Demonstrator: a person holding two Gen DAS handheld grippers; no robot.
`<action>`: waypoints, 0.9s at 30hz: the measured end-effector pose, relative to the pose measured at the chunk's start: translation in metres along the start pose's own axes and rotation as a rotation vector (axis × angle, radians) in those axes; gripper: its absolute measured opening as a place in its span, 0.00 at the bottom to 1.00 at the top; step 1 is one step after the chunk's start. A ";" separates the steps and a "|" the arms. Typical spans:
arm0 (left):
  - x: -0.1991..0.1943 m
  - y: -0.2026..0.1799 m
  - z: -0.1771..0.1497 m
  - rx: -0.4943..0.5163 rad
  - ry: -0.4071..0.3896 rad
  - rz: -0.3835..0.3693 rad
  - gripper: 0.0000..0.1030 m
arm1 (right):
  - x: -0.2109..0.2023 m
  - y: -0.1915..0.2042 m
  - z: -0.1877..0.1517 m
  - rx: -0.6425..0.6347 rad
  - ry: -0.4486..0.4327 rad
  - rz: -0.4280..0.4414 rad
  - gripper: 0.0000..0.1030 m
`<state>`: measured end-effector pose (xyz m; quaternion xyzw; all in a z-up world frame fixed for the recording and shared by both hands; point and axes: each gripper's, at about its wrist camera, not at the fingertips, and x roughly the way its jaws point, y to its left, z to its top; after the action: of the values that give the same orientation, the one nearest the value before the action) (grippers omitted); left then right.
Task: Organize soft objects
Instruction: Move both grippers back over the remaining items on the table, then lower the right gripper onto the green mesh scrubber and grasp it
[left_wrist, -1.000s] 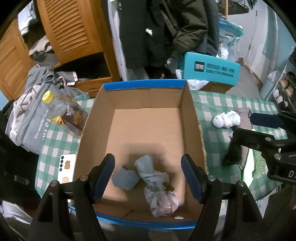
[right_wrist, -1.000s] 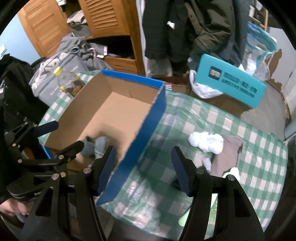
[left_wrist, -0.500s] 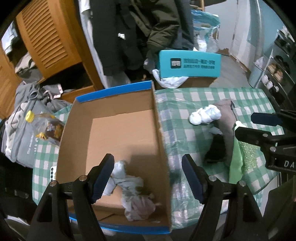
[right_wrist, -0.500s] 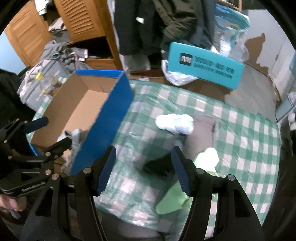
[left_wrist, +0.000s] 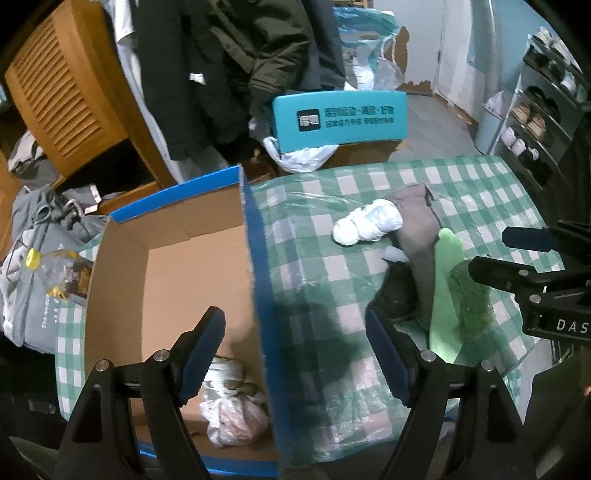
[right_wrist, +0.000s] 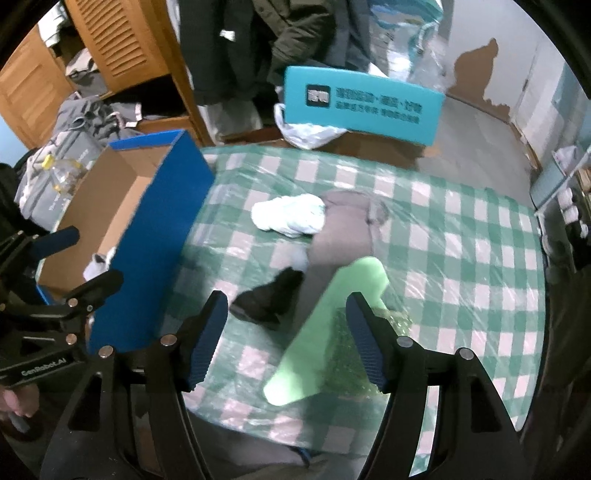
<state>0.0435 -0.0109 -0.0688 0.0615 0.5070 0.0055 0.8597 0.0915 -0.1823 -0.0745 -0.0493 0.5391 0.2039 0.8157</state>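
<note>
The right gripper (right_wrist: 284, 332) is opening, empty, over the green sponge (right_wrist: 325, 328), whose length is running toward one o'clock; the left gripper (left_wrist: 295, 354), also opening, is straddling the box (left_wrist: 255, 280) wall.

Teal box (right_wrist: 364, 103) behind table; bottle (left_wrist: 61, 267), louvered wardrobe door (left_wrist: 55, 96) left.

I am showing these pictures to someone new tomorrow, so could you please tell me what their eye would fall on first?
Probably the big cardboard box with blue outer walls, left of the green checked tablecloth, with a pale crumpled bundle in its near corner. Next, the loose pile on the cloth: a white rolled bundle, a grey garment, a small black piece and a bright green strip. The right gripper hangs over that pile, nothing between its opening fingers.
</note>
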 end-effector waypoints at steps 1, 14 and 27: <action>0.001 -0.003 0.000 0.004 0.003 -0.002 0.78 | 0.001 -0.004 -0.002 0.006 0.003 -0.003 0.66; 0.038 -0.038 0.003 0.049 0.086 -0.032 0.78 | 0.026 -0.049 -0.026 0.090 0.075 -0.065 0.73; 0.076 -0.063 0.005 0.075 0.162 -0.051 0.78 | 0.056 -0.072 -0.044 0.130 0.141 -0.091 0.73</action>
<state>0.0811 -0.0682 -0.1399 0.0801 0.5760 -0.0305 0.8130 0.1002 -0.2451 -0.1532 -0.0347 0.6045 0.1274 0.7856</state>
